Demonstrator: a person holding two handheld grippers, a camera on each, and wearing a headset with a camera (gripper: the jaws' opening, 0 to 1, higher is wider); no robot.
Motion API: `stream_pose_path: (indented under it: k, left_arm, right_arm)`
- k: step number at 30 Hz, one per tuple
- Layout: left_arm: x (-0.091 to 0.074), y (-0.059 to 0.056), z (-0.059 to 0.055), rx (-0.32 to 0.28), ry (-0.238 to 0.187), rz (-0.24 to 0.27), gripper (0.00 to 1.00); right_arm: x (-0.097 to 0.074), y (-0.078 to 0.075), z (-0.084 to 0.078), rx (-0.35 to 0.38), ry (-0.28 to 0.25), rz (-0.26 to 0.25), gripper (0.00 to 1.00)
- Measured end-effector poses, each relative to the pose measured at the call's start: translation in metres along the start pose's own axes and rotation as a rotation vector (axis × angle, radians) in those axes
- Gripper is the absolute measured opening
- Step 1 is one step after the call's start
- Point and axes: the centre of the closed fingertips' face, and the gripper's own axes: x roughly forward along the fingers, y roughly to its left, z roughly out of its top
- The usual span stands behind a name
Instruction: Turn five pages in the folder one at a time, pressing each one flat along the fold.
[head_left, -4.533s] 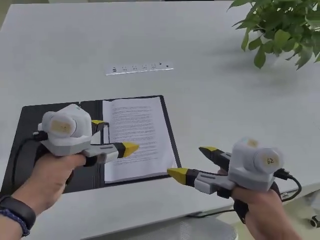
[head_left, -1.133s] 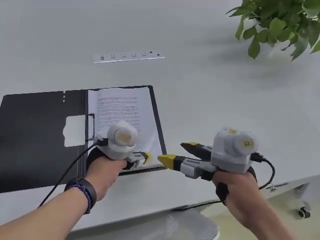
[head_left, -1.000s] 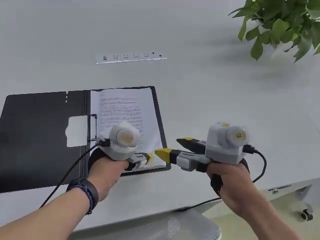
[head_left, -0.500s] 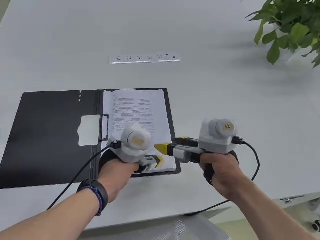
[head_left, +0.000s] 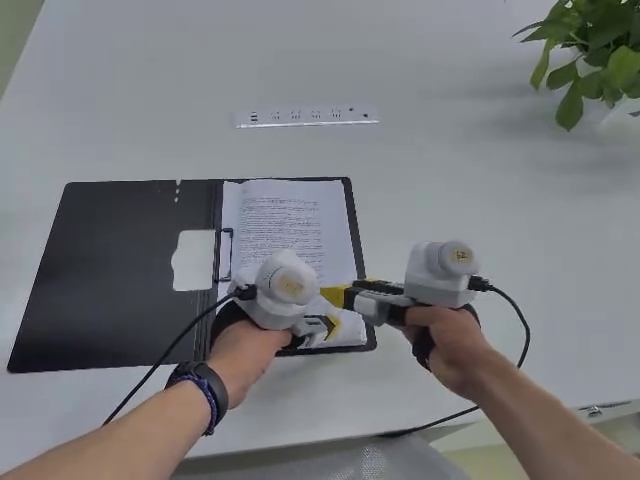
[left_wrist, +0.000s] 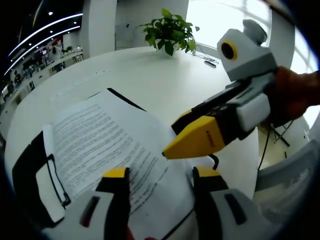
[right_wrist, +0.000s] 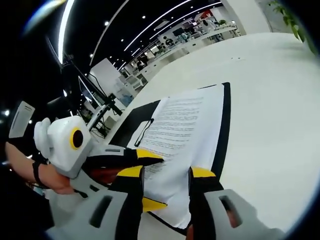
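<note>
White table (head_left: 450, 150) carries the open black folder (head_left: 110, 270), with the printed page (head_left: 290, 225) lying on its right half. The left gripper (head_left: 325, 325) hovers at the lower right corner of this page, its jaws apart on both sides of the corner. The right gripper (head_left: 340, 293) comes from the right, just beside it, also with jaws apart, over the same corner of the page.

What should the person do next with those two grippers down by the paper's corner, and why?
Probably close the right gripper on the lower right corner of the top page to lift it. It and the left gripper both stand open at that corner, the page lies flat in the open folder, and nothing is held yet.
</note>
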Motion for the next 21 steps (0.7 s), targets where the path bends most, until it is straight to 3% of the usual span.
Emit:
stream_pose_path:
  k: [5,10,16,21]
  left_arm:
    - [-0.005,-0.002,0.002,-0.01,-0.008,-0.009,0.53]
    - [-0.01,0.0,0.003,-0.023,-0.024,-0.009,0.55]
    - [-0.02,0.0,0.007,-0.032,-0.046,-0.014,0.58]
    - [-0.033,0.001,0.008,-0.08,-0.081,-0.014,0.6]
  right_arm:
    - [-0.005,-0.003,0.003,0.016,-0.029,0.0,0.25]
    - [-0.011,-0.002,0.005,0.065,-0.072,0.008,0.1]
    - [-0.01,0.003,0.002,0.077,-0.069,0.014,0.05]
    - [-0.011,0.006,0.004,0.099,-0.09,0.011,0.02]
